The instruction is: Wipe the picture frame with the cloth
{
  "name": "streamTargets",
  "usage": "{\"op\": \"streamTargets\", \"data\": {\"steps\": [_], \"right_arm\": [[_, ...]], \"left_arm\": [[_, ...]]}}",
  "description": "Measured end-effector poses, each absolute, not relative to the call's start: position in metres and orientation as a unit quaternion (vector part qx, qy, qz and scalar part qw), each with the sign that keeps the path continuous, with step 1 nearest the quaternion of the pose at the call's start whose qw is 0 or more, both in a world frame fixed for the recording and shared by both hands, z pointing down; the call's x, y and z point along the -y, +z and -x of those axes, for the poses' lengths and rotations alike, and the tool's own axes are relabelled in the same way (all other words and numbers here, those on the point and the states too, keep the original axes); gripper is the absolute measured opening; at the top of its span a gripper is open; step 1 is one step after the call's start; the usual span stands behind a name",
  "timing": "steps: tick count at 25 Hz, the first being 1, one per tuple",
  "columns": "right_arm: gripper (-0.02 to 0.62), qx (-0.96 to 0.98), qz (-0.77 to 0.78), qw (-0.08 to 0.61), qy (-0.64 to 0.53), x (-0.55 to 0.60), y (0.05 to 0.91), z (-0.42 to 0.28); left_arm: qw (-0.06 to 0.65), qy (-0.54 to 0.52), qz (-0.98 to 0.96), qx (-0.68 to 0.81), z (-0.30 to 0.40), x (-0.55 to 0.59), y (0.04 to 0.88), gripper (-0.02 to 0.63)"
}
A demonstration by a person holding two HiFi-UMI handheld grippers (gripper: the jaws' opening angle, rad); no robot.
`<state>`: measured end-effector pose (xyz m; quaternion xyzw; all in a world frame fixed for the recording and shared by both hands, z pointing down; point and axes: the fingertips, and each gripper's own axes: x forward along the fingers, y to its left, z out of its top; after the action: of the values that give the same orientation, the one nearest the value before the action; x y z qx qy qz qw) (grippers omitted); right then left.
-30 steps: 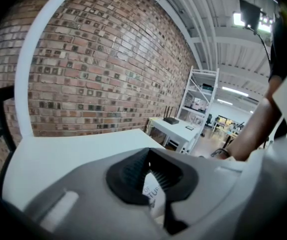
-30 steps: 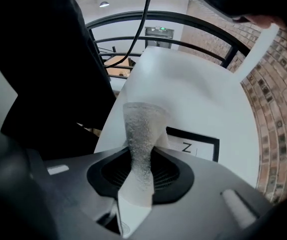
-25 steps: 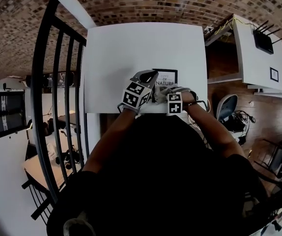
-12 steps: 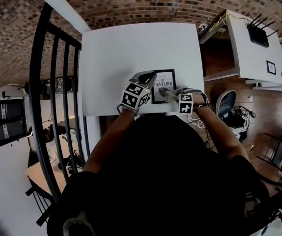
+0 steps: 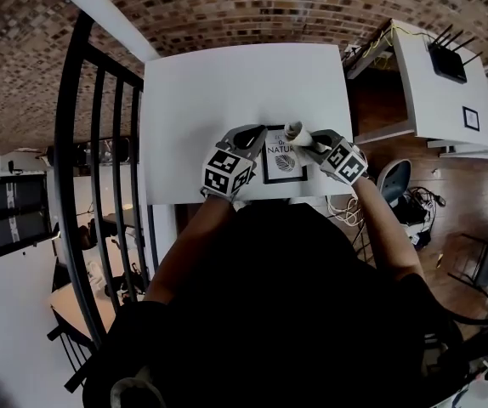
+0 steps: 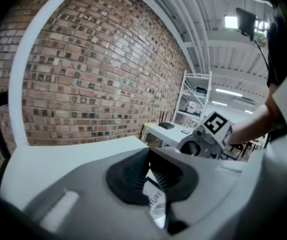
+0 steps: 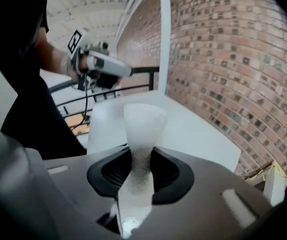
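The black picture frame point(image 5: 284, 161) with a white print lies near the front edge of the white table point(image 5: 227, 83). My left gripper point(image 5: 253, 136) is at the frame's left side. In the left gripper view its jaws are shut on the picture frame point(image 6: 156, 204), whose print shows between them. My right gripper point(image 5: 309, 140) is over the frame's top right corner, shut on a rolled white cloth point(image 5: 295, 131). The cloth point(image 7: 141, 129) sticks up from between the jaws of the right gripper point(image 7: 141, 170). Each gripper shows in the other's view: the right gripper point(image 6: 207, 135) and the left gripper point(image 7: 101, 64).
A black metal railing point(image 5: 99, 143) runs along the table's left side. To the right stand a white desk point(image 5: 435, 83) carrying a router point(image 5: 450, 59) and, lower down, a chair point(image 5: 393, 185). A brick wall point(image 5: 252, 7) lies behind the table.
My right gripper has carried the cloth from the frame's lower right, near the table's front edge, up to its top edge. The print is uncovered. My left gripper stays at the frame's left side.
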<state>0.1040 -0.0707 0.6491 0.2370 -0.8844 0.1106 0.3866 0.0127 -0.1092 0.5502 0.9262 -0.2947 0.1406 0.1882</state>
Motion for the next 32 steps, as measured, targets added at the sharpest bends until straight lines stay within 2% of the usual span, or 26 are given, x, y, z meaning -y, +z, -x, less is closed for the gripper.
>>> {"op": "streamTargets", "data": {"steps": [7, 11, 17, 32], "right_arm": [[0.104, 0.93, -0.328, 0.14, 0.093, 0.111, 0.503, -0.088], [0.101, 0.936, -0.339, 0.066, 0.069, 0.108, 0.452, -0.087], [0.1, 0.946, -0.322, 0.019, 0.03, 0.094, 0.411, -0.083], [0.1, 0.949, -0.316, 0.017, 0.016, 0.085, 0.402, -0.081]], "left_arm": [[0.152, 0.07, -0.939, 0.302, -0.009, 0.116, 0.493, 0.0], [0.127, 0.033, -0.948, 0.291, -0.013, 0.111, 0.457, 0.0], [0.105, 0.005, -0.955, 0.277, -0.02, 0.097, 0.423, 0.0], [0.084, 0.012, -0.959, 0.271, -0.02, 0.086, 0.415, 0.0]]}}
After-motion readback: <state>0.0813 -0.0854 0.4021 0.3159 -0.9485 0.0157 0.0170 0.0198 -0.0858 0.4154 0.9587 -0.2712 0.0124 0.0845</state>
